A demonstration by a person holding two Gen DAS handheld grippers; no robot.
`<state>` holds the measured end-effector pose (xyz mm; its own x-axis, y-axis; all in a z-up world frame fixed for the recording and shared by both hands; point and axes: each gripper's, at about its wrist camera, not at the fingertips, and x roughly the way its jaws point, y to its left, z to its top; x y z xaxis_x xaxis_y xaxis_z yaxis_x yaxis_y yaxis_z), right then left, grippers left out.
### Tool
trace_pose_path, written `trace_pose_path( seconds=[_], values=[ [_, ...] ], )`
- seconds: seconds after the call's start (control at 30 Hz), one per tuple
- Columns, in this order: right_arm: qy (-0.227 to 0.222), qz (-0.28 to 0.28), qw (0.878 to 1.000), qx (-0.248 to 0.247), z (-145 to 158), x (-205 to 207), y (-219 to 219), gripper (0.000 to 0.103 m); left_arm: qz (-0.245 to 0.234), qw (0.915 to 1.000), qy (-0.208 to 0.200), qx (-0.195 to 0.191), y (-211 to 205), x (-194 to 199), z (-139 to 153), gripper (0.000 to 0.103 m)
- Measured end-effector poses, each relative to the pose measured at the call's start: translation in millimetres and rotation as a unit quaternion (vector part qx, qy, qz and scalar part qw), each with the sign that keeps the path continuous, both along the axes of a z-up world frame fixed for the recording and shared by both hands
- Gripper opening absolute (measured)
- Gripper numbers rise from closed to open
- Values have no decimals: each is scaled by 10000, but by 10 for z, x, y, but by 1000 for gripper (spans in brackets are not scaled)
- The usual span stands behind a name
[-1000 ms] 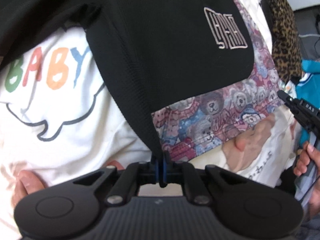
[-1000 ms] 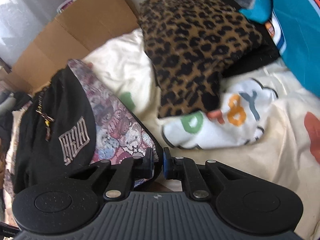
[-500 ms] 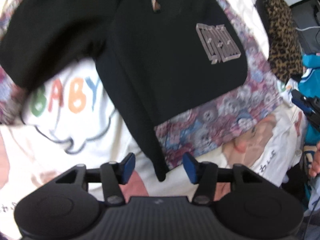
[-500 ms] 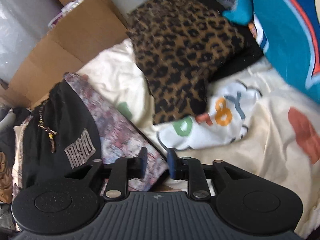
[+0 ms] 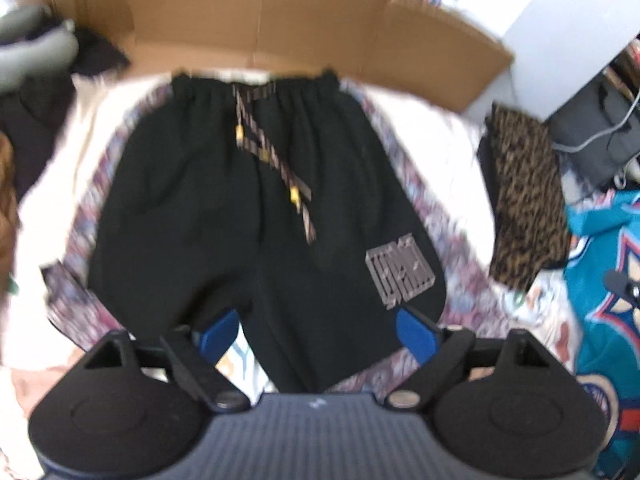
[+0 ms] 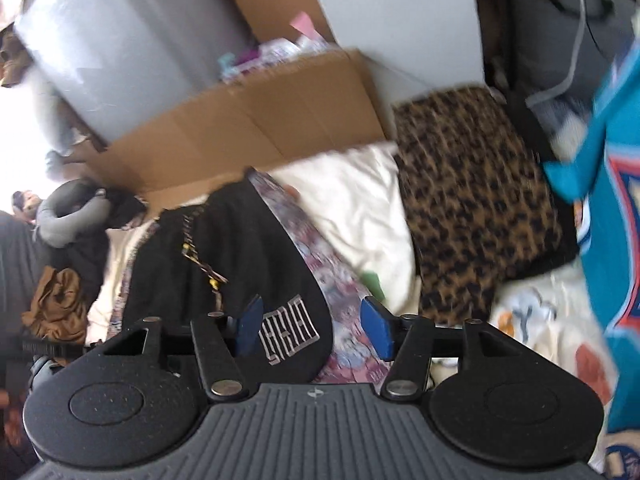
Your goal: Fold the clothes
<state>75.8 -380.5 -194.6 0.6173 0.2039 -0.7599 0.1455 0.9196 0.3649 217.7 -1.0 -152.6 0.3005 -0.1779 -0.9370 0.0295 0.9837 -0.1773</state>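
Black shorts (image 5: pixel 240 216) with a striped drawstring and a grey logo patch (image 5: pixel 400 276) lie spread flat on a patterned purple garment (image 5: pixel 472 284) on the bed. My left gripper (image 5: pixel 318 336) is open and empty, above the shorts' leg hems. The shorts show in the right wrist view (image 6: pixel 224 264) too. My right gripper (image 6: pixel 312 330) is open and empty, over the logo corner of the shorts.
A folded leopard-print garment (image 5: pixel 524 196) lies to the right, also seen in the right wrist view (image 6: pixel 476 216). A teal jersey (image 6: pixel 616 208) hangs at far right. Flattened cardboard (image 5: pixel 280 24) stands behind the bed. Dark clothes (image 6: pixel 76 240) pile at left.
Both grippers opened and let go of the black shorts. Both pulled back and up, so the whole shorts now show lying flat.
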Motion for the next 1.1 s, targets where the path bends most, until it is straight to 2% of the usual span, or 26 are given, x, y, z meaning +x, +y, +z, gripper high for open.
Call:
trace_pose_path(
  seconds=[0.17, 0.27, 0.47, 0.63, 0.83, 1.1],
  values=[
    [-263, 185, 9992, -250, 639, 71, 88, 64, -305, 9988, -358, 118, -3, 121, 549, 89],
    [-380, 275, 9981, -390, 996, 98, 158, 67, -575, 9973, -448, 63, 7, 172, 867, 89],
    [-526, 458, 9961, -547, 1547, 116, 293, 67, -800, 9951, -586, 21, 160, 241, 1486, 89],
    [-556, 469, 9959, -540, 1898, 69, 399, 67, -924, 9929, -743, 40, 377, 261, 1980, 89],
    [-564, 352, 9976, -187, 2284, -24, 507, 69, -1030, 9918, -759, 17, 681, 224, 2418, 89],
    [-903, 281, 9955, 11, 2643, -194, 770, 76, -919, 9893, -1119, 171, 1155, 1, 2774, 91]
  ],
)
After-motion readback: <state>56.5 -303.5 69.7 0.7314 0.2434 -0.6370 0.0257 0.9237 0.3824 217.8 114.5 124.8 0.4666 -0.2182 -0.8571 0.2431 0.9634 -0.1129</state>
